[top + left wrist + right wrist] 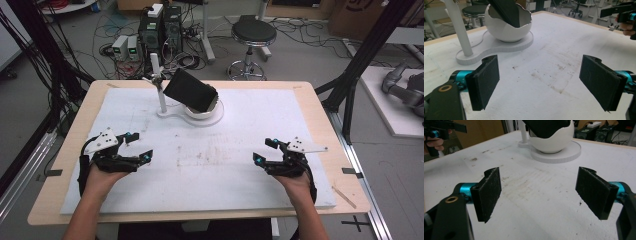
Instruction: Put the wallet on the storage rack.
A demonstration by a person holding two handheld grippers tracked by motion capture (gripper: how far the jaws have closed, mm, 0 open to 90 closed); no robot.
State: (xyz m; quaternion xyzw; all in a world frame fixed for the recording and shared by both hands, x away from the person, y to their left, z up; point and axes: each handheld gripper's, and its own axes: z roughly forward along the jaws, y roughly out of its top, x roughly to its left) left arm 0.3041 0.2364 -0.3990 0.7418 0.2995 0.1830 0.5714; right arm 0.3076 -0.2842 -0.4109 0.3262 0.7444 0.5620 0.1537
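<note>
A white bowl (202,110) sits on a flat white base (170,113) at the back middle of the white mat (250,120), with a white post (159,82) rising beside it. A black slab (190,90) leans tilted in the bowl (507,32), its lower end inside. My left gripper (138,145) rests near the mat's left side, open, nothing between its pads (485,80). My right gripper (266,150) rests at the right, open and empty too, its pads (489,191) wide apart. Both point inward toward the bowl (552,143).
The wooden table's edge (65,150) frames the mat. Beyond the far edge stand a black stool (253,34), computer boxes (161,27) and loose cables on the floor. Black frame legs (357,65) rise at the right.
</note>
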